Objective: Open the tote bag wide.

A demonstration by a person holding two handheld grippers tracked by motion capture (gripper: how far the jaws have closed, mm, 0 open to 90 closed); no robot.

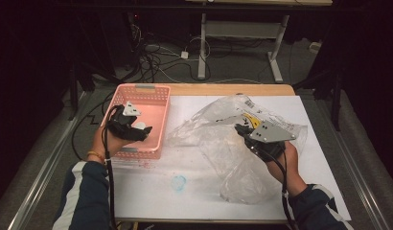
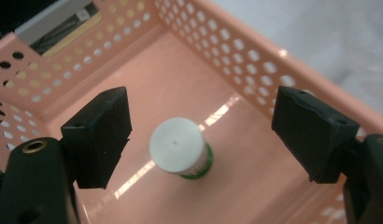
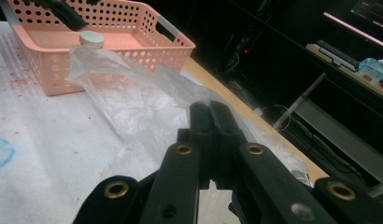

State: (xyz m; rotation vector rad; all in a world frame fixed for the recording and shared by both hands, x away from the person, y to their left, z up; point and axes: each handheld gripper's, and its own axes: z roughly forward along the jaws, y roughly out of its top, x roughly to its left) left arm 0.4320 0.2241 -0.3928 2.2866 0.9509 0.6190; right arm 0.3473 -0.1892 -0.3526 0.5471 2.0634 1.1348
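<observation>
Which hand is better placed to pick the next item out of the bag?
Left. Its gripper hangs open over the bottle in the basket, holding nothing. The right gripper is shut on the plastic bag.

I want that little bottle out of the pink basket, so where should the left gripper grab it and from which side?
Grip the white-capped bottle across its round cap or the body just under it, coming straight down from above. It stands upright on the pink basket floor, walls blocking a side approach. The left gripper already hangs over it, jaws open on either side.
</observation>
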